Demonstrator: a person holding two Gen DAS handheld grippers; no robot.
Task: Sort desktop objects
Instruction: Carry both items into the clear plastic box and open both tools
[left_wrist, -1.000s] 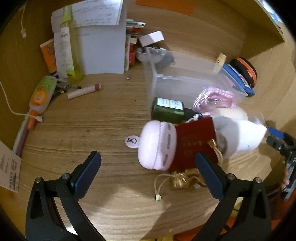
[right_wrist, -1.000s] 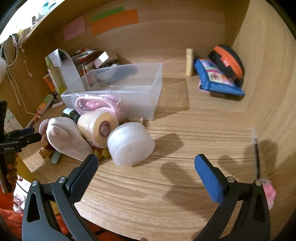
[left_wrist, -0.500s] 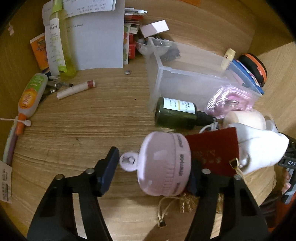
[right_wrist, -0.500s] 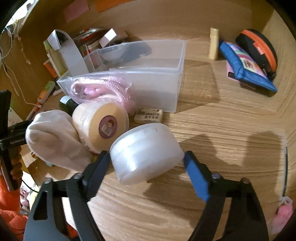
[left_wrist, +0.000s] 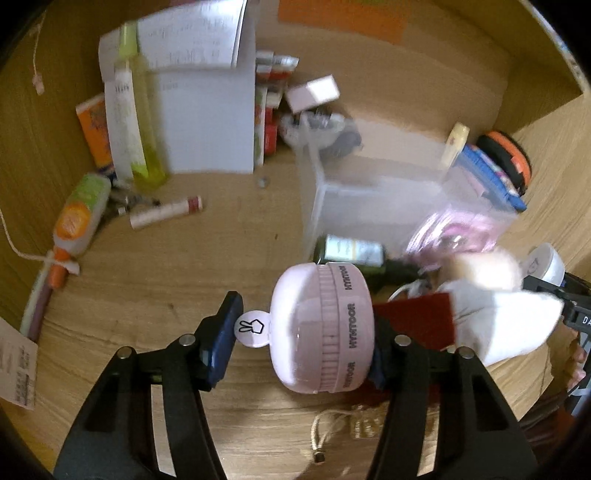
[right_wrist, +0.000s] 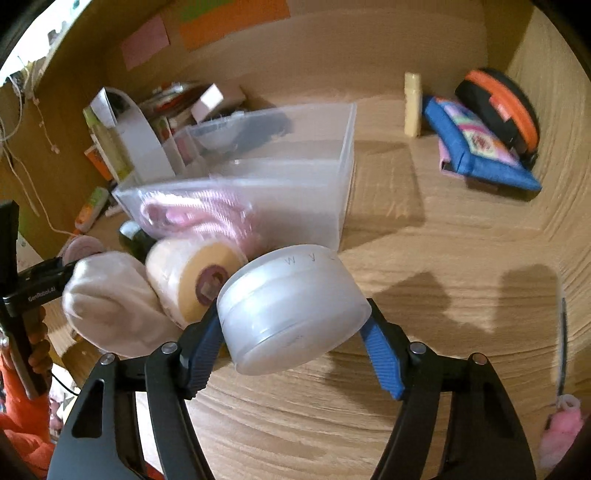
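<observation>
Left wrist view: your left hand-held gripper (left_wrist: 303, 332) grasps the round pale-pink plastic case (left_wrist: 321, 328) banded with raised lettering; one blue pad presses on its small tab, the other sits behind its far side. The case looks raised slightly off the wooden counter (left_wrist: 147, 266), though blur leaves that uncertain.

Right wrist view: your right hand-held gripper (right_wrist: 295, 332) is clenched on the squat frosted-white plastic jar (right_wrist: 291, 306), a blue pad bearing on each side. The jar sits just beside the cream-coloured roll with a round maroon label (right_wrist: 192, 277) and the soft off-white pouch (right_wrist: 107, 299).

Step in hand: both grasps appear made, so the sorting stands, by judgement, at pick-up, with carrying yet to begin. The clear rectangular plastic bin (right_wrist: 295, 173), directly beyond both held items and already holding a coiled pink cord (right_wrist: 192, 214), is the likely destination.

Next move: you need to lift each item clear of its neighbours before travelling. On the left, that means clearing the dark-red card (left_wrist: 417, 317) and the dark-green glass bottle (left_wrist: 347, 251) lying by the bin wall. Then carry over the bin's rim and release inside; bring your hands in one at a time, since both approach the same opening.
</observation>
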